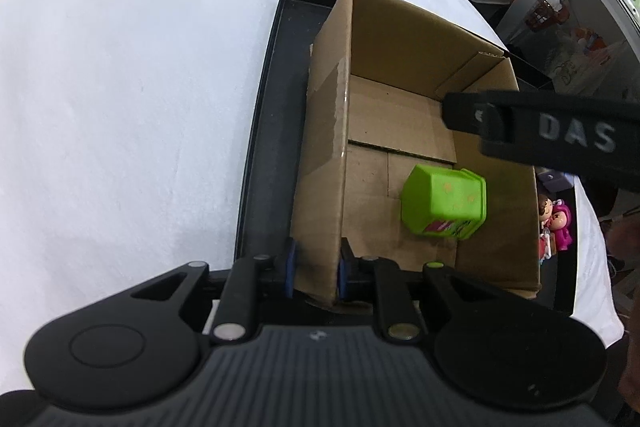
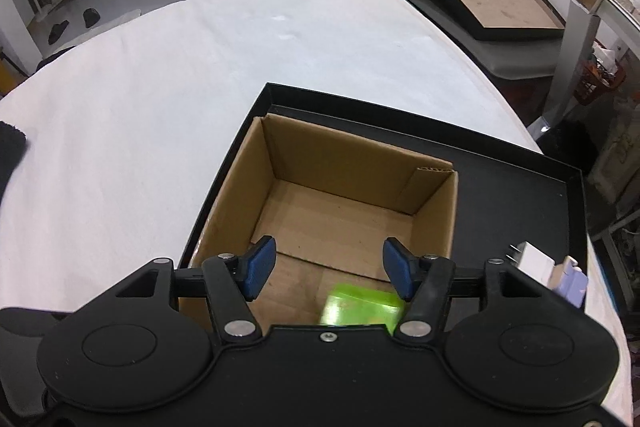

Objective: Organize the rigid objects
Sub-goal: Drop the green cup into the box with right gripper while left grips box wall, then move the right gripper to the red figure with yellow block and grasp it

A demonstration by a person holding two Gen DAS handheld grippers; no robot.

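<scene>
A: Left gripper (image 1: 316, 269)?
B: Clamped on the open brown cardboard box's (image 1: 324, 131) wall.
A: Right gripper (image 2: 328, 269)?
B: Released; the bright green plastic cube-shaped toy (image 1: 444, 203) lies inside, seemingly tipped.

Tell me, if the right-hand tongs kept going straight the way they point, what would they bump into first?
Probably the floor of the cardboard box: the right tongs hang open over it, pointing steeply down. The green toy lies just below them, nearer the camera, so depth is uncertain.
</scene>
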